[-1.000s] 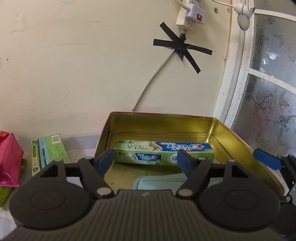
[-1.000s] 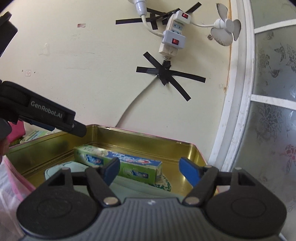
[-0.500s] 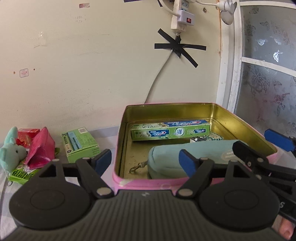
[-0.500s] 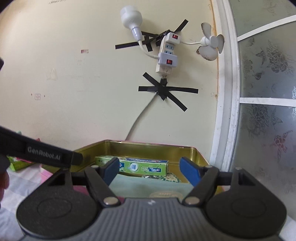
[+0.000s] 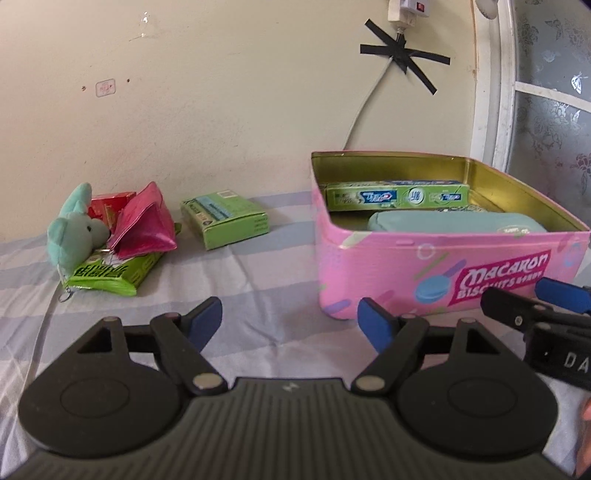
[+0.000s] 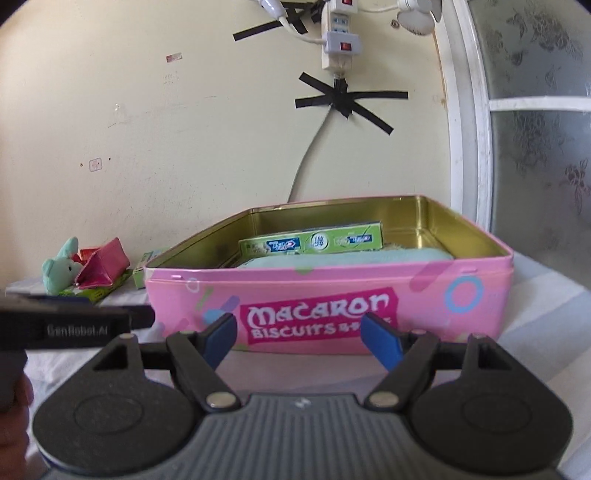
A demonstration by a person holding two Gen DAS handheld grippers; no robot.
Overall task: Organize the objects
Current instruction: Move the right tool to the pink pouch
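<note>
Tin walls [image 6: 325, 295] hide most of the teal pouch [image 5: 454, 221] from us; our left gripper [image 5: 290, 323] and right gripper [image 6: 299, 338] gape empty, tin at twelve o'clock.

Tin [image 5: 436, 258] near wall hides the lower part of the pouch [image 5: 454, 221] and the floor inside. Toothpaste box [image 6: 310, 242] bottom edge sits behind the pouch; small print unreadable. A patterned item [image 5: 461, 209] behind the pouch is mostly covered, can't identify. Red box [image 5: 109, 205] largely hidden by the plush toy [image 5: 75, 229] and pink pouch [image 5: 142, 229]. Green packet [image 5: 107, 273] partly under them. In the right view the green carton [image 6: 142, 271] is mostly behind the tin. Power strip [image 5: 406, 5] cut off by top edge. Right gripper [image 5: 546, 314] cut off at the frame edge.
</note>
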